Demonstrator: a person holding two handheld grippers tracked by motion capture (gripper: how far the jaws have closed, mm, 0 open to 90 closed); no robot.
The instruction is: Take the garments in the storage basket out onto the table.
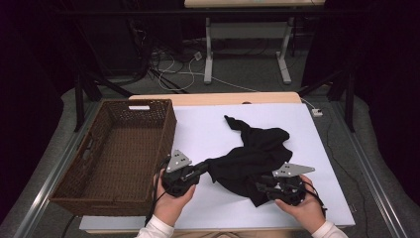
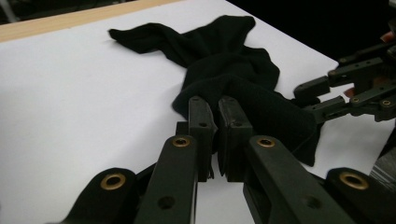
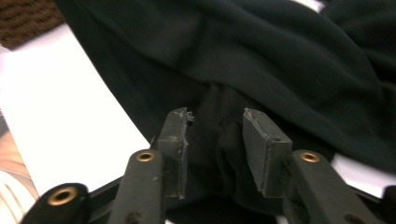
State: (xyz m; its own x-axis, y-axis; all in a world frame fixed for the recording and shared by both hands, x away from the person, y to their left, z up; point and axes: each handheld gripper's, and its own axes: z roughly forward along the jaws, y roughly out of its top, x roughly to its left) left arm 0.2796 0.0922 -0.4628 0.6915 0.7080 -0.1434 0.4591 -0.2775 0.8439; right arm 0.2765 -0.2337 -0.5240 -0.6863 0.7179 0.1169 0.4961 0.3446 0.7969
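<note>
Black garment point(image 1: 250, 158) on the white-topped bench point(image 1: 307, 148), seen from above and along each gripper. The garment is a soft, matt black cloth, crumpled into a loose heap with deep folds; one narrow part trails away toward the far edge of the bench and ends in a point, while the bulk lies bunched toward the near edge, between the two hands. No print or pattern can be made out on it.

The left gripper point(image 1: 205, 167) lies low at the left edge of the heap, its jaws drawn nearly together; in the left gripper view point(image 2: 218, 105) the tips meet the nearest fold, which appears pinched between them.

The right gripper point(image 1: 261, 186) sits at the near right corner of the heap. In the right gripper view point(image 3: 215, 122) its jaws stand partly apart, with a dark fold lying in the gap between the pads but not pressed by them.

A brown woven basket point(image 1: 106, 198) stands on the left of the bench, just beside the left hand point(image 1: 171, 206).
</note>
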